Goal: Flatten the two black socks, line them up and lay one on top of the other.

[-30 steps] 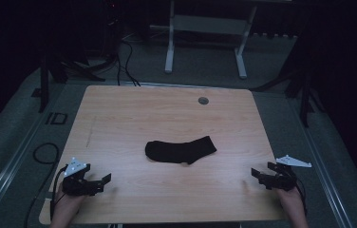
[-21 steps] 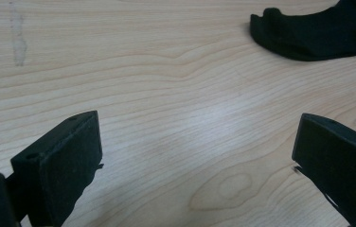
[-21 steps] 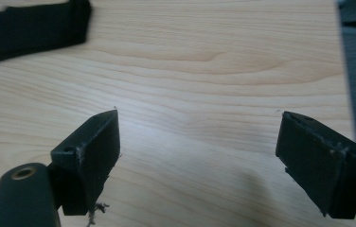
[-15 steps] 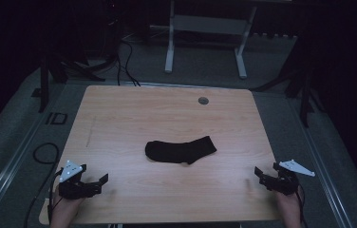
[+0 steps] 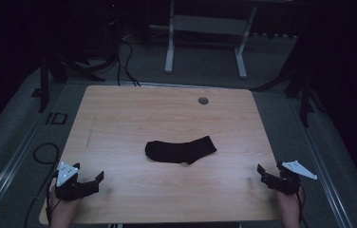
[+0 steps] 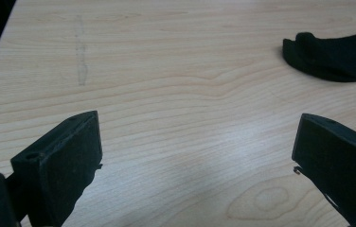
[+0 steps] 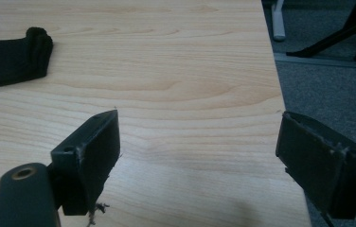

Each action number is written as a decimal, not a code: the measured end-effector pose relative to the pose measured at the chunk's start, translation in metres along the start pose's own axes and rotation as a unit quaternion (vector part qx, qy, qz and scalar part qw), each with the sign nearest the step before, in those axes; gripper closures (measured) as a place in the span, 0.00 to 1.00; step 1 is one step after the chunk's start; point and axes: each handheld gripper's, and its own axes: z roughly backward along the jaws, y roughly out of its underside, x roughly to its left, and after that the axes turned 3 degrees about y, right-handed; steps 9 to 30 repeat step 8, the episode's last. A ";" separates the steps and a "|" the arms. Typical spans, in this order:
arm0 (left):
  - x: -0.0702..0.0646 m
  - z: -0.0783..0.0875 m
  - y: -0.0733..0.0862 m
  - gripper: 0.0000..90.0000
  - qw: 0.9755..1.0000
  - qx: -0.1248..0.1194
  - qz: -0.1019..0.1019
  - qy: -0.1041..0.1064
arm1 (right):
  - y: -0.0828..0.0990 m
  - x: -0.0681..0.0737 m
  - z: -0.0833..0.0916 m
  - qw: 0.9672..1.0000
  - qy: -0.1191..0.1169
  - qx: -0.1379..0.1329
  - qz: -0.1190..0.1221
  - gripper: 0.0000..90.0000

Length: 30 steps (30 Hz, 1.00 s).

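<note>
Sock (image 5: 180, 150), black and lying flat, rests near the middle of a pale wood-grain tabletop (image 5: 167, 109), its toe end toward the left and its cuff toward the right in the high view. No brand or label can be read on it; the one piece of writing in sight is a dark marking on the floor beside the tabletop's left edge that looks like the letters "ID" (image 5: 56, 118), though dim light makes that uncertain. A small round grommet (image 5: 203, 100) sits near the far edge. The room beyond is almost black, with only pale frame legs (image 5: 169, 42) and loose cables (image 5: 128, 57) to be made out. In the left gripper view the sock is cut off at the right edge; in the right gripper view it is cut off at the left. The left gripper (image 5: 89, 183) hovers at the near left corner, held by a hand (image 5: 62, 211), its jaws spread wide and holding nothing. The right gripper (image 5: 267, 175) sits at the near right corner, well apart from the sock, its jaws likewise wide and bare, one of them past the tabletop's edge.
</note>
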 end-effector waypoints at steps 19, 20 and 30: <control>-0.002 -0.001 0.001 0.03 1.000 0.006 -0.009 -0.008 | 0.000 0.007 -0.002 1.000 0.004 0.002 0.019 0.16; -0.002 -0.001 0.001 0.03 1.000 0.006 -0.009 -0.008 | 0.000 0.007 -0.002 1.000 0.004 0.002 0.019 0.16; -0.002 -0.001 0.001 0.03 1.000 0.006 -0.009 -0.008 | 0.000 0.007 -0.002 1.000 0.004 0.002 0.019 0.16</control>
